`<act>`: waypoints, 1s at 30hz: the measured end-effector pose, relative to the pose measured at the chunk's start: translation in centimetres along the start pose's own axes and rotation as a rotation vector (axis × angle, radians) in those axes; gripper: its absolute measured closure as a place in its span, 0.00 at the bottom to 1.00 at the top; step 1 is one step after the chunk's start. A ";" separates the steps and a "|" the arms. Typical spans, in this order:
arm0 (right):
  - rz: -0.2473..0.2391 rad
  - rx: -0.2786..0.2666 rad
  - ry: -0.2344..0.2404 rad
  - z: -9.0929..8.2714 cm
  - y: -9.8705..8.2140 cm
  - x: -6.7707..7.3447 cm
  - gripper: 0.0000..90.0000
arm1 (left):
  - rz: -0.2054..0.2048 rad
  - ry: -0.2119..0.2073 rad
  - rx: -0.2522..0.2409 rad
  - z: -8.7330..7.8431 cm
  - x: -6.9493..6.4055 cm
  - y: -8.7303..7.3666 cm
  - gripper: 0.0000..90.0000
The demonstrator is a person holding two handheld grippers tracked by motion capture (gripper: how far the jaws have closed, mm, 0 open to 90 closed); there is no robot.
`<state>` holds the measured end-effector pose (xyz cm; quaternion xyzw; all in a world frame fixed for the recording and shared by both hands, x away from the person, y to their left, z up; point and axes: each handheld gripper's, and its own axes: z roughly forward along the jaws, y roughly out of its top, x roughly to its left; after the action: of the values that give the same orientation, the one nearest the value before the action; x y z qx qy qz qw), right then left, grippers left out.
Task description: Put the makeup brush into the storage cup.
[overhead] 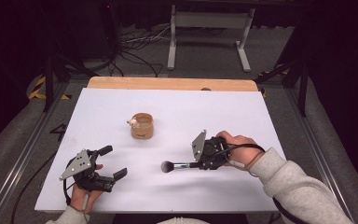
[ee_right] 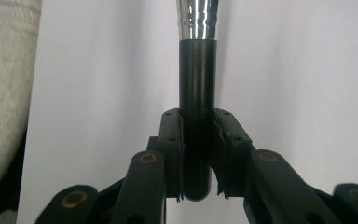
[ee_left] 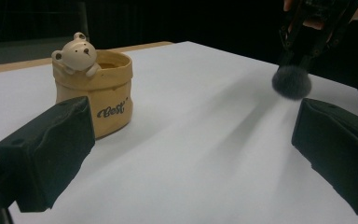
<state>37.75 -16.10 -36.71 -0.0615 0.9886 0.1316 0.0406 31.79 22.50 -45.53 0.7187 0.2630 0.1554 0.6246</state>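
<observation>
1. Left side: the left gripper [overhead: 106,164] sits near the front left corner of the white table top [overhead: 107,100], held by the person's left hand [overhead: 81,195]. Its jaws stand wide apart with nothing between them; it touches no object.
2. Centre: the small tan pouch-shaped holder with a cream bear figure on its rim [ee_left: 94,88] stands upright on the table, well apart from both grippers. Nothing stands in it as far as the views show.
3. Right of centre: the makeup brush with black handle, chrome ferrule and dark round bristle head [overhead: 176,165] lies roughly level, bristles pointing toward the left gripper. Its shadow on the table suggests it is held clear of the surface.
4. Right side: the right gripper [ee_right: 196,154] is clamped on the black handle of the brush, near the handle's end, both pads pressing it.
5. Progress, as a judgement: the pick-up is done. Carrying the brush to the holder and placing it inside is left.
</observation>
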 end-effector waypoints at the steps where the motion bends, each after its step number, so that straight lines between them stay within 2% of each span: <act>1: 0.000 0.000 0.000 0.0 0.0 0.0 0.83 | 0.000 0.000 0.000 0.0 0.0 0.0 0.00; 4: 0.035 -0.073 -0.009 -0.7 -0.5 0.1 0.83 | -0.001 0.000 0.001 0.0 0.0 0.0 0.00; 7: 0.045 -0.124 -0.022 -1.0 -0.9 0.3 0.83 | 0.003 0.001 0.003 0.0 0.0 0.0 0.00; 13: 0.100 -0.308 -0.092 -1.7 -1.7 1.1 0.83 | 0.001 0.002 0.003 0.0 0.0 0.0 0.00; 14: 0.100 -0.308 -0.092 -1.7 -1.7 1.1 0.83 | 0.001 0.002 0.003 0.0 0.0 0.0 0.00; 15: 0.117 -0.351 -0.100 -1.8 -1.9 1.3 0.83 | 0.003 0.001 0.003 0.0 0.0 0.0 0.00; 20: 0.144 -0.427 -0.125 -1.8 -2.3 1.7 0.83 | -0.003 0.000 -0.001 0.0 0.0 0.0 0.00; 25: 0.193 -0.560 -0.159 -1.8 -3.0 2.3 0.83 | 0.005 -0.001 0.001 0.0 0.0 0.0 0.00; 27: 0.212 -0.610 -0.182 -1.6 -3.2 2.5 0.83 | 0.004 -0.001 0.000 0.0 0.0 0.0 0.00; 30: 0.232 -0.652 -0.215 -1.3 -3.5 2.9 0.83 | -0.002 -0.003 0.002 -0.1 0.0 0.0 0.00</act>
<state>35.28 -20.08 -36.64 0.0554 0.8851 0.4495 0.1073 31.74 22.52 -45.48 0.7191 0.2629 0.1533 0.6247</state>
